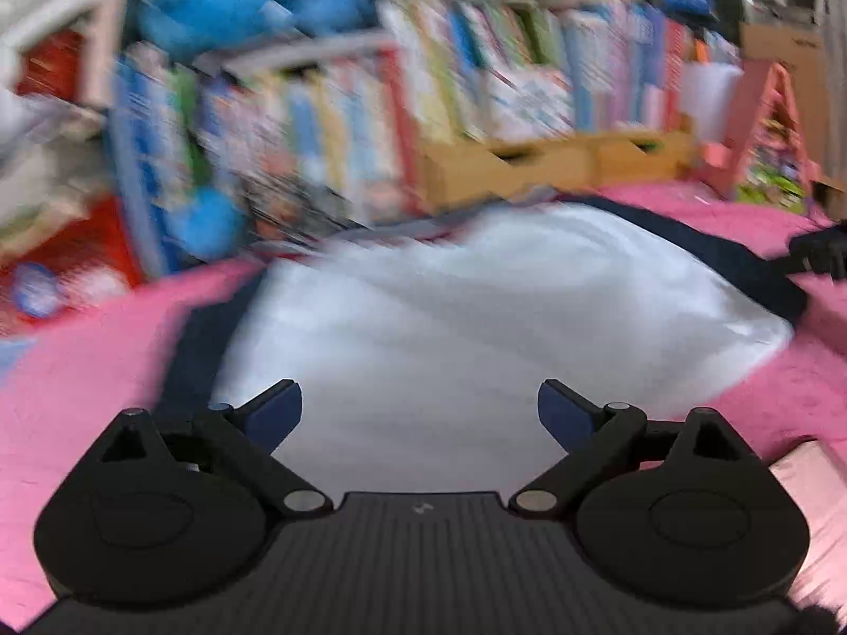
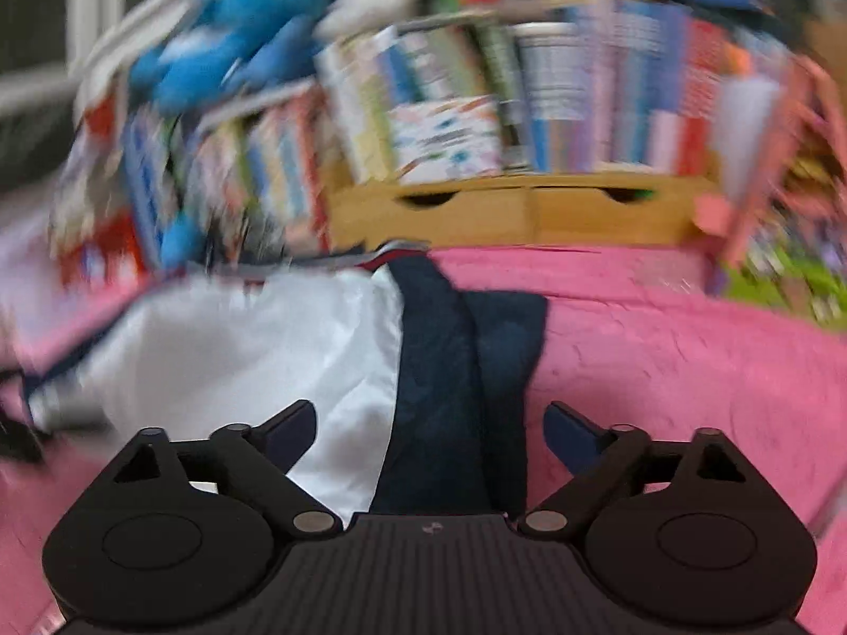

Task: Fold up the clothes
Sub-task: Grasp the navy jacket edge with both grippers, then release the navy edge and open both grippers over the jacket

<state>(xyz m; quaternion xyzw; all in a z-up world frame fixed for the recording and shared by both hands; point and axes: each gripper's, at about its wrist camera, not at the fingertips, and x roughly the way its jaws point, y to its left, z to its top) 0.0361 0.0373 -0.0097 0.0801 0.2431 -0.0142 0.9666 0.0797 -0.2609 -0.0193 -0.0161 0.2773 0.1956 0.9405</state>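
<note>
At the bottom of the left wrist view, the left gripper (image 1: 420, 413) hangs over the near part of a white garment (image 1: 476, 317), its blue-padded fingers (image 1: 275, 415) spread wide with only cloth showing below the gap and nothing pinched between them. In the right wrist view, the right gripper (image 2: 430, 436) is likewise spread wide, its fingers (image 2: 569, 436) apart above the seam where the white panel meets a navy blue panel (image 2: 439, 397) of the same garment; nothing is gripped.

The garment lies spread on a pink blanket (image 1: 79, 397), the white part broad and mostly flat, the navy trim running along its edges and folded in a strip on the side toward the right gripper. In the left view a black piece of the other tool (image 1: 820, 254) shows at the right edge, just beyond the garment's corner. A pale pink object (image 1: 815, 476) sits at the lower right of that view, too blurred to name.

Beyond the blanket stand two wooden drawer boxes (image 2: 529, 211) side by side, with rows of colourful books (image 2: 450, 132) packed above and beside them. A blue plush toy (image 1: 212, 5) rests on top of the shelf at the left. Both views are smeared by motion blur, so finer details cannot be made out.
</note>
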